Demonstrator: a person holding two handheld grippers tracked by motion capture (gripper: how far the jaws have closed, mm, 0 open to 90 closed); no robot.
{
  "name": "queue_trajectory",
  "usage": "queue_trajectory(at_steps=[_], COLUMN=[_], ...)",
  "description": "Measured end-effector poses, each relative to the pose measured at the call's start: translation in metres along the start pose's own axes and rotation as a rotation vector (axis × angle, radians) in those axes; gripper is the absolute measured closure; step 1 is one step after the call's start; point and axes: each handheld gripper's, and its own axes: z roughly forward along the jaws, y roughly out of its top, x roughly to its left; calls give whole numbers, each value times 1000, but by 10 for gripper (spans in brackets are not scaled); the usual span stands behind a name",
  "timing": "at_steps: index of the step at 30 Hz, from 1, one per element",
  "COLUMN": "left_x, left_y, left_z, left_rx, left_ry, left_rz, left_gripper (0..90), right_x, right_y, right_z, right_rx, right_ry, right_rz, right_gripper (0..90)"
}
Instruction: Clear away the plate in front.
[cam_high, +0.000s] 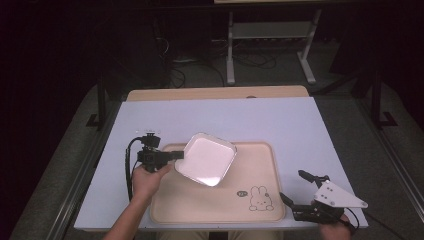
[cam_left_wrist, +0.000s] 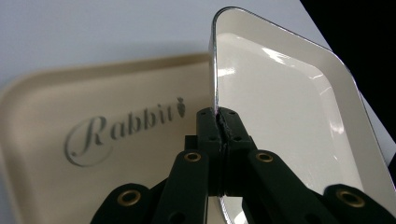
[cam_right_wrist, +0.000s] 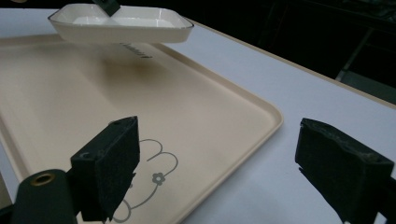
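The left gripper (cam_high: 172, 156) was clamped on the rim of a white dish (cam_high: 207, 159) — jaws pressed together on its edge at about 9 o'clock of the dish. The dish hung above a beige tray (cam_high: 200, 200), over the tray's 11 o'clock corner, not touching it, as the right gripper view showed. The tray, w/ a rabbit drawing (cam_high: 261, 198) at its 5 o'clock corner, lay on a pale table (cam_high: 280, 120). The right gripper (cam_high: 295, 189) sat at 3 o'clock of the tray's near corner — jaws wide apart, nothing btw. them.
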Motion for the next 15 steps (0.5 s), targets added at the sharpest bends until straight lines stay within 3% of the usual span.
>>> queue_trajectory(at_steps=[6, 11, 15], left_x=[-1, 1, -2], left_y=[-22, -30, -34], left_z=[15, 18, 20], left_rx=[39, 38, 37], left_ry=[8, 24, 63], left_rz=[-14, -42, -53], left_gripper=[887, 887, 887], right_x=[1, 1, 2], right_y=[0, 0, 1], right_z=[0, 1, 2], right_rx=[1, 6, 10], right_ry=[3, 5, 6], right_rz=[-11, -13, -21], right_gripper=[130, 130, 130])
